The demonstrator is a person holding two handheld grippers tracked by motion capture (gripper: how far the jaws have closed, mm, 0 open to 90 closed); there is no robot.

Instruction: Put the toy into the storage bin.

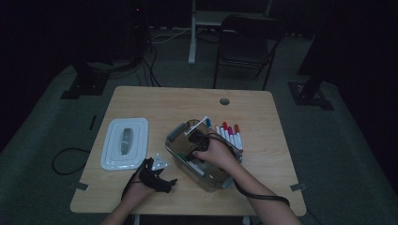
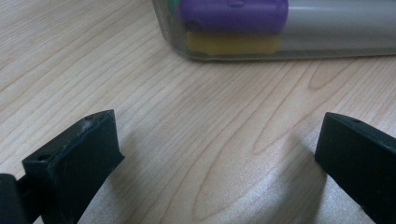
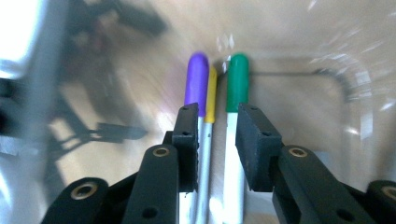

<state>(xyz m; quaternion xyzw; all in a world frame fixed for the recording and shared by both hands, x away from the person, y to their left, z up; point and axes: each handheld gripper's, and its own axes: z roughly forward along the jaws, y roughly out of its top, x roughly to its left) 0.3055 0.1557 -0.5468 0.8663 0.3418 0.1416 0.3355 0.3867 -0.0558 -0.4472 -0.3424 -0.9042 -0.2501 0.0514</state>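
Note:
A clear plastic container (image 1: pixel 213 182) stands at the table's middle. My right gripper (image 1: pixel 196 146) reaches down into it. In the right gripper view its jaws (image 3: pixel 217 126) stand a little apart over markers lying on the container's floor: a purple-capped one (image 3: pixel 196 84), a yellow-capped one (image 3: pixel 212 98) and a green-capped one (image 3: pixel 238 81). The green marker's white barrel lies between the jaws, and the pads do not press on it. My left gripper (image 1: pixel 165 182) rests on the table left of the container, wide open (image 2: pixel 219 135) with nothing between its jaws. It faces the container's corner (image 2: pixel 163 23).
A white lid (image 1: pixel 124 143) lies at the table's left. Several markers (image 1: pixel 230 133) with red, purple and pink caps lie in a row right of the container. A white marker (image 1: pixel 197 125) leans on the container's far rim. A chair (image 1: pixel 248 42) stands beyond the table.

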